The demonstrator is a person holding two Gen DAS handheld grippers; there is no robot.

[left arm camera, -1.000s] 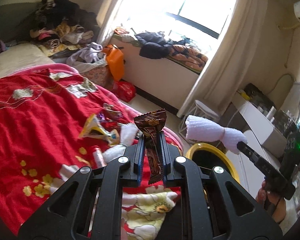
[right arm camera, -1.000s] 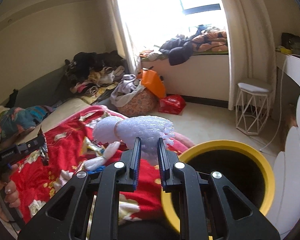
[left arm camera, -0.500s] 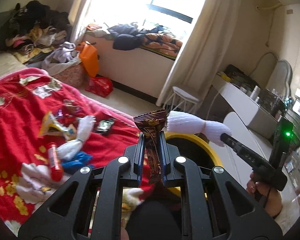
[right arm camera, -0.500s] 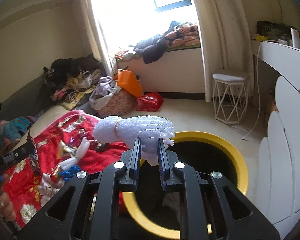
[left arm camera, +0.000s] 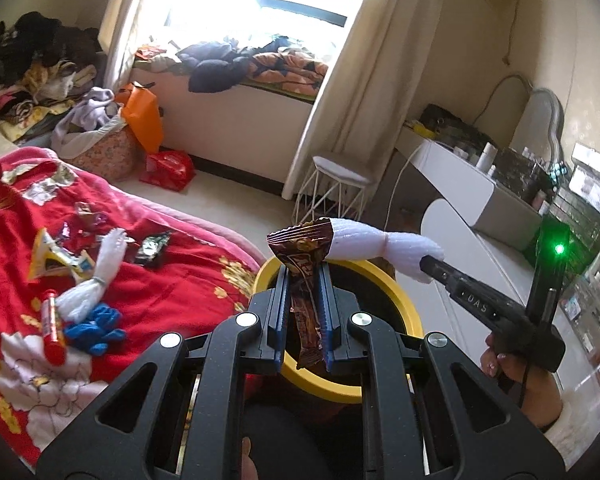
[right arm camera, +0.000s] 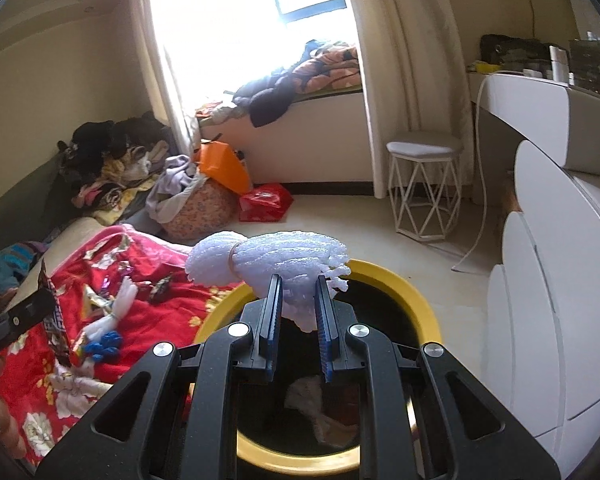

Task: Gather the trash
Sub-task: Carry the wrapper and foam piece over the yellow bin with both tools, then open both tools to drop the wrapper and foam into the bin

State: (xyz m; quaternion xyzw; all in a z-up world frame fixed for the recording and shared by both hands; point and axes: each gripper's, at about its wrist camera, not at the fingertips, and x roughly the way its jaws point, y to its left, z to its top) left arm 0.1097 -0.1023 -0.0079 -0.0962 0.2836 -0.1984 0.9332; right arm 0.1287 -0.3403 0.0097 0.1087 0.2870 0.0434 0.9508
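Both grippers are loaded and poised at the bin (right arm camera: 420,304), so this round of collecting is near its drop. The left gripper (left arm camera: 303,276) pinches a brown wrapper (left arm camera: 300,258) upright between its jaws, over the near edge of the yellow rim. The right gripper (right arm camera: 297,286) clamps a white foam net (right arm camera: 276,258), hanging over the bin's mouth. Some trash already lies in the bin's dark bottom. Neither piece is released yet. More remains on the red blanket (left arm camera: 16,248): a second foam net (left arm camera: 100,276), a yellow wrapper (left arm camera: 52,260), a red tube (left arm camera: 52,332), a blue scrap (left arm camera: 96,326) and small wrappers. Both grippers tilt downward, side by side.
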